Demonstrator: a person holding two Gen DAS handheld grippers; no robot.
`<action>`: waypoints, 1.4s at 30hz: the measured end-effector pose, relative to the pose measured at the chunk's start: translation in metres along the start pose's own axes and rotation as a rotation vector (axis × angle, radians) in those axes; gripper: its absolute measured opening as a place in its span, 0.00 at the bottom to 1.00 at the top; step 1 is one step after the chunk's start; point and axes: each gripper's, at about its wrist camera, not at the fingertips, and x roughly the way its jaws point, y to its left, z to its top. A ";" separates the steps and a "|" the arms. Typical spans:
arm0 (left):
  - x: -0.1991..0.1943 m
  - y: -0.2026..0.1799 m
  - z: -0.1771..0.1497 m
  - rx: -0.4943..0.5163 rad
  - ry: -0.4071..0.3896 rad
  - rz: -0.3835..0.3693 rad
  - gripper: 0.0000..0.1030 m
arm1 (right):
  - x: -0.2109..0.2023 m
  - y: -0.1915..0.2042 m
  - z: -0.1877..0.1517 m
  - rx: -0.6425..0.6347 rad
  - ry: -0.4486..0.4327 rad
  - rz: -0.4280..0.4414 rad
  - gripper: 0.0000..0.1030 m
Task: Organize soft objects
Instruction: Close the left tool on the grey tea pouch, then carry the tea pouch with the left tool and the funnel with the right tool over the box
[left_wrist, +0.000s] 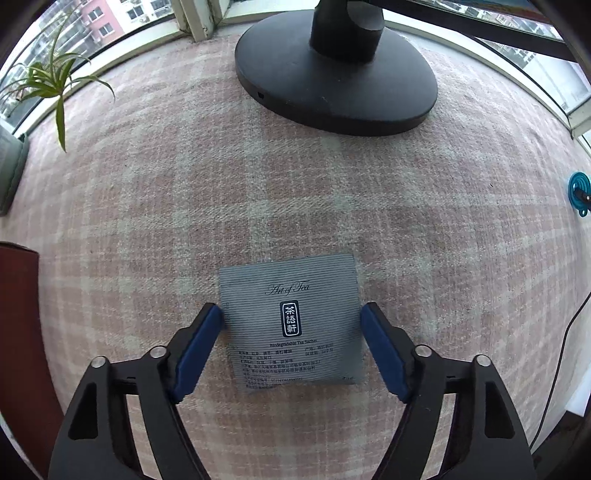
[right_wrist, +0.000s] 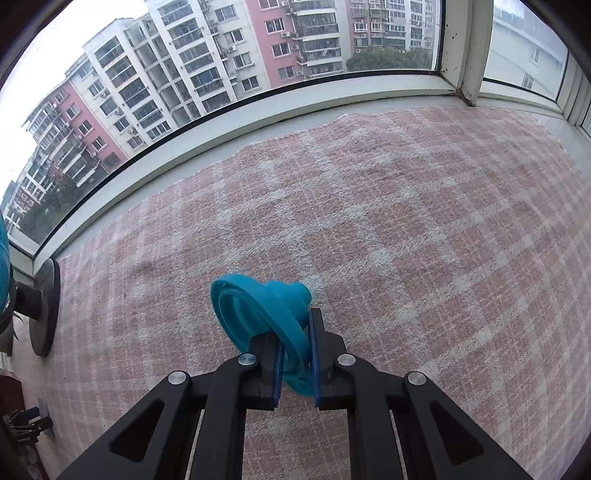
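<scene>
A grey striped tea sachet (left_wrist: 291, 325) printed "Art of Tea" lies flat on the pink plaid cloth (left_wrist: 184, 192). My left gripper (left_wrist: 291, 314) is open, its blue pads (left_wrist: 199, 343) on either side of the sachet, close to its edges. My right gripper (right_wrist: 295, 332) is shut on a soft blue collapsible funnel (right_wrist: 258, 314), held above the plaid cloth (right_wrist: 406, 221). The same blue funnel shows at the far right of the left wrist view (left_wrist: 578, 195).
A black monitor stand base (left_wrist: 332, 81) sits at the back of the cloth and shows at the left in the right wrist view (right_wrist: 44, 306). A spider plant (left_wrist: 48, 81) stands far left. A dark red object (left_wrist: 18, 332) is at the left edge. A black cable (left_wrist: 561, 354) runs at the right. Windows (right_wrist: 221, 74) border the cloth.
</scene>
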 end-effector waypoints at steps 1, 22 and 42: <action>-0.001 0.000 -0.001 0.002 -0.001 -0.001 0.69 | -0.001 0.001 -0.002 -0.003 -0.001 -0.002 0.10; -0.035 0.048 -0.032 -0.023 -0.023 -0.076 0.44 | -0.035 0.019 -0.021 -0.046 -0.046 0.039 0.10; -0.139 0.138 -0.141 -0.030 -0.129 -0.101 0.44 | -0.140 0.126 -0.115 -0.251 -0.077 0.163 0.10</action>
